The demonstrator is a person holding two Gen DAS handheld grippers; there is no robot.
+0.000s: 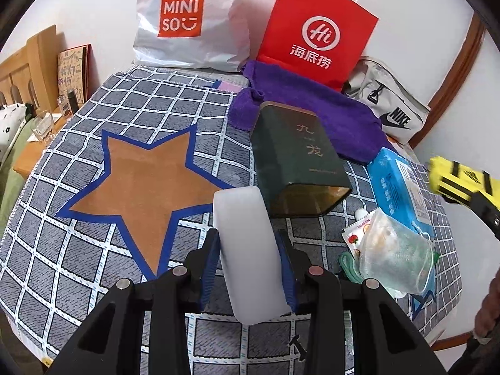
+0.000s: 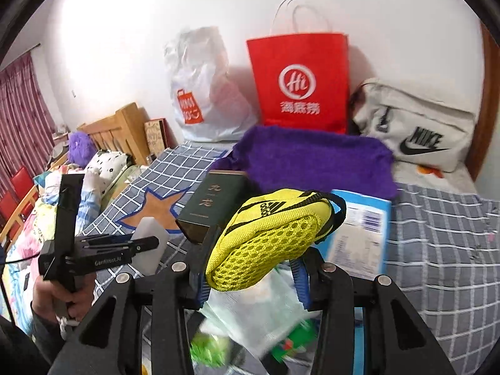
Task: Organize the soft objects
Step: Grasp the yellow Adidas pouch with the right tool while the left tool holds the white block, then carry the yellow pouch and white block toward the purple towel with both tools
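My left gripper (image 1: 248, 268) is shut on a white foam block (image 1: 247, 250) and holds it above the checked cloth (image 1: 93, 218); the block also shows in the right wrist view (image 2: 150, 243). My right gripper (image 2: 253, 268) is shut on a yellow Adidas mesh pouch (image 2: 265, 237), held above the table; the pouch shows at the right edge of the left wrist view (image 1: 459, 181). A purple towel (image 1: 328, 109) lies at the back, also in the right wrist view (image 2: 312, 159).
A dark green tea tin (image 1: 300, 159) lies mid-table. A blue wipes pack (image 1: 403, 184), a clear plastic bag (image 1: 397, 253) and sachets lie at the right. A Miniso bag (image 1: 187, 22), a red paper bag (image 1: 315, 31) and a Nike bag (image 1: 390, 109) stand against the wall.
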